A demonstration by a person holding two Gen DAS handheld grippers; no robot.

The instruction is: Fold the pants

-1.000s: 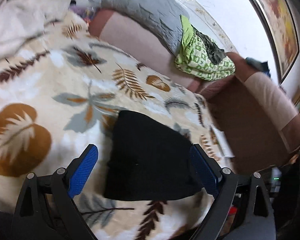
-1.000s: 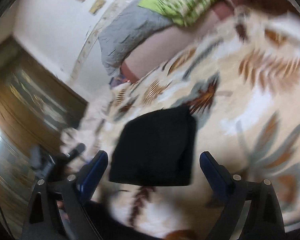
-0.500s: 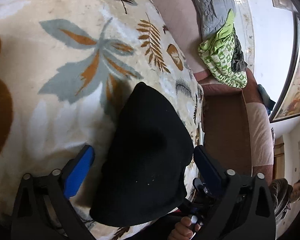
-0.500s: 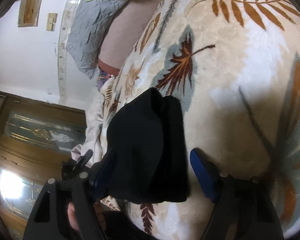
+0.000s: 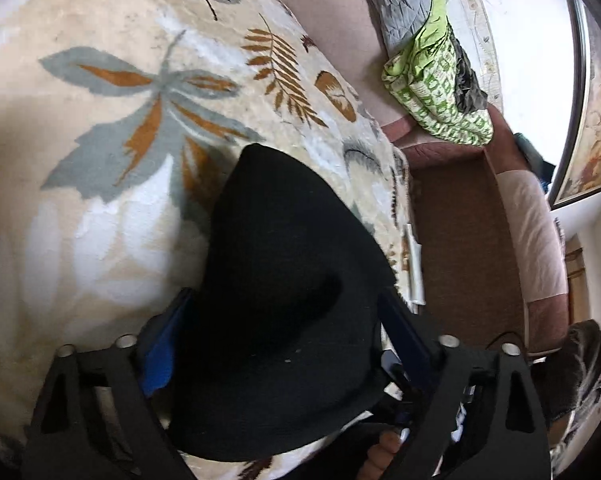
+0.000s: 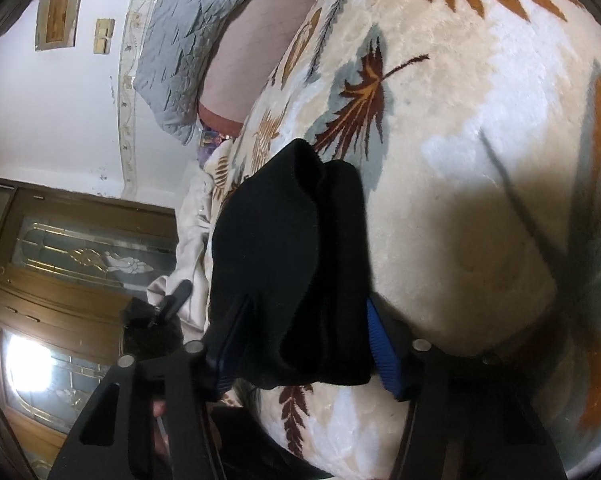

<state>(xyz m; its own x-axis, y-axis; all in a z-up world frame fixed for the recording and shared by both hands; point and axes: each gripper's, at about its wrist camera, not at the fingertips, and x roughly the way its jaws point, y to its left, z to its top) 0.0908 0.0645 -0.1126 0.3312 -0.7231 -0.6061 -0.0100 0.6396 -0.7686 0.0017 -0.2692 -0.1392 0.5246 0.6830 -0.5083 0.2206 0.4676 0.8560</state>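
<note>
The black pants (image 5: 284,280) lie as a thick folded bundle on a cream blanket (image 5: 100,200) printed with leaves. My left gripper (image 5: 280,336) straddles the bundle's near end; its jaws are closing, and both blue pads touch the fabric's sides. In the right wrist view the pants (image 6: 300,260) show two stacked folds on the same blanket (image 6: 480,160). My right gripper (image 6: 300,352) is closing on the bundle's near end, pads pressed against both sides. A hand (image 5: 380,452) shows below the bundle.
A green patterned cloth (image 5: 436,92) and a grey quilt (image 5: 400,0) rest on the pink headboard beyond the blanket. Brown floor (image 5: 460,260) drops off past the bed's edge. A person (image 5: 580,360) sits far right. White cloth (image 6: 192,240) lies beside the wooden door (image 6: 60,280).
Both grippers came down and rolled toward the black bundle. Their jaws narrowed from wide apart to touching the fabric on both sides.
</note>
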